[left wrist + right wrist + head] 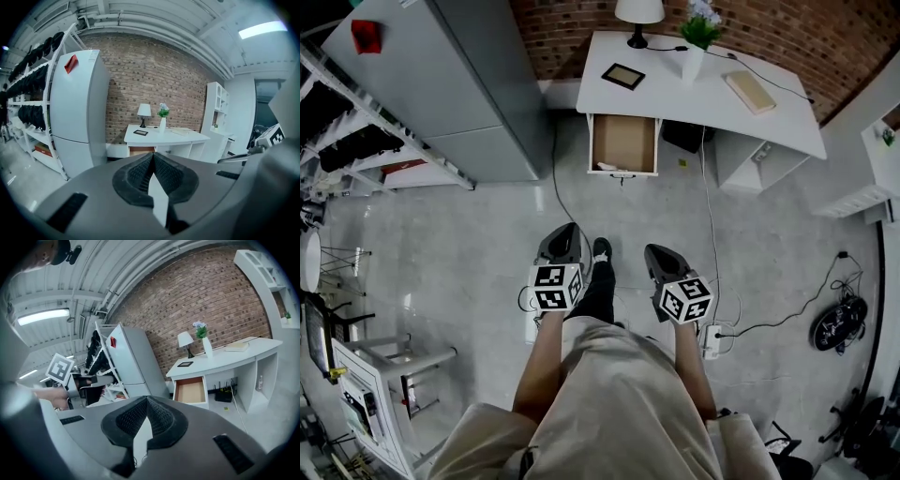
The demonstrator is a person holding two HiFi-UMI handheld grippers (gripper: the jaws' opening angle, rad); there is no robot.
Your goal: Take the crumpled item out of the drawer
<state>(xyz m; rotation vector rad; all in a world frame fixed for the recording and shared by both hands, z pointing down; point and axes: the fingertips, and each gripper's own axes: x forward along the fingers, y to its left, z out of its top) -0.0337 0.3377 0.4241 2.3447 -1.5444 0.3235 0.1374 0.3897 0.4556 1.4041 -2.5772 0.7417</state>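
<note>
**Drawer stands open, but the retrieval has yet to start**

A person stands on the grey floor (441, 244) of a brick-walled workroom, facing a white desk (675, 94) across a wide stretch of open ground, with a tall grey cabinet (459, 84) to the left. The desk's single drawer (623, 139) is pulled out toward the room, its brown bottom mostly bare. A lamp (638, 11), a potted plant (701, 28) and a book (750, 91) sit on the desktop above it.

The left gripper (153, 155) and the right gripper (146, 400) are held side by side at waist height, both pointed at the desk and well apart from it. Each has its jaws pressed together at the tips, with nothing between them.

The crumpled item (607, 167) appears to be the small pale lump lying at the near end of the drawer, toward its left front corner. It is too small from this distance to make out further.

The drawer being open looks like the only part of the job in place. Everything else seems to lie ahead: crossing to the desk, opening one gripper's jaws, reaching down into the drawer, closing on the lump and lifting it clear
</note>
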